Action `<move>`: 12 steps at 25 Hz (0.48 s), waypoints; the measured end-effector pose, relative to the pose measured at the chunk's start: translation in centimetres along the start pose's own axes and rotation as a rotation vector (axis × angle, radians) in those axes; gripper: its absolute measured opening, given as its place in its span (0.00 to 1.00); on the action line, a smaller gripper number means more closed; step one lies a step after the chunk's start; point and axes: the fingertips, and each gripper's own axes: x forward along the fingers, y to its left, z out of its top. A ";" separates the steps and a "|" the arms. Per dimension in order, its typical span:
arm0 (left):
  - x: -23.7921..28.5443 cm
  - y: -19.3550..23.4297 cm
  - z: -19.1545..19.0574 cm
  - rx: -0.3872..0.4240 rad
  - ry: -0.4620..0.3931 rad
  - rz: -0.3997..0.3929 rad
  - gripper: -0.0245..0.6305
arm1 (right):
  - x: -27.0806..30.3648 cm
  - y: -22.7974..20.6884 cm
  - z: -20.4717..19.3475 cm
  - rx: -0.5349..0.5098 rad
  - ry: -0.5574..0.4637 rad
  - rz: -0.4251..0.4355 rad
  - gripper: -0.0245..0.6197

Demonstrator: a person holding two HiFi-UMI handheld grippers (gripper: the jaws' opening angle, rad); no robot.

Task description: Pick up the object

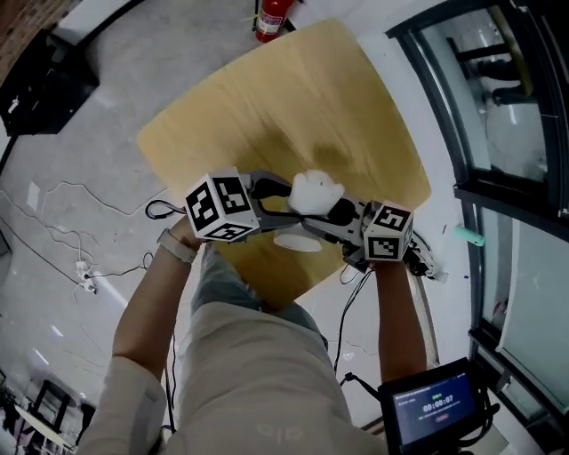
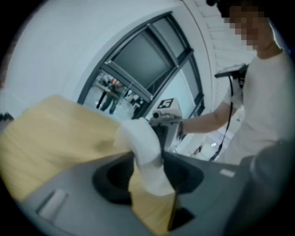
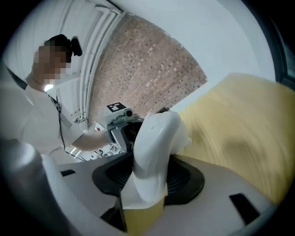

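Note:
A white, smooth, hand-shaped object [image 1: 316, 189] hangs above the light wooden table [image 1: 293, 98] near its front edge and casts a shadow on the tabletop. My left gripper [image 1: 277, 201] reaches it from the left and my right gripper [image 1: 336, 213] from the right, jaws facing each other. In the left gripper view the white object [image 2: 143, 143] stands between the dark pads of the left gripper [image 2: 150, 171], pressed on both sides. The right gripper view shows the same white object [image 3: 156, 138] clamped in the right gripper [image 3: 150, 177].
A red fire extinguisher [image 1: 271, 18] stands on the floor beyond the table's far corner. Cables [image 1: 76, 262] trail over the grey floor at left. A dark-framed glass wall [image 1: 498, 115] runs along the right. A small screen [image 1: 436, 411] sits low right.

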 end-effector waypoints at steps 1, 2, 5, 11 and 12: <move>-1.2 -0.5 1.1 0.049 -0.001 0.014 0.34 | 0.0 1.1 1.3 -0.051 -0.032 -0.008 0.37; -2.3 -0.8 2.1 0.096 0.000 0.030 0.34 | 0.1 1.9 2.6 -0.107 -0.058 -0.018 0.37; -5.4 -2.2 5.2 0.237 -0.002 0.080 0.34 | 0.1 4.8 6.4 -0.277 -0.119 -0.061 0.36; -11.5 -11.3 12.7 0.547 0.050 0.237 0.34 | -2.7 16.3 12.4 -0.608 -0.208 -0.171 0.35; -12.1 -12.3 13.5 0.593 0.065 0.263 0.34 | -3.1 17.4 12.9 -0.643 -0.219 -0.187 0.35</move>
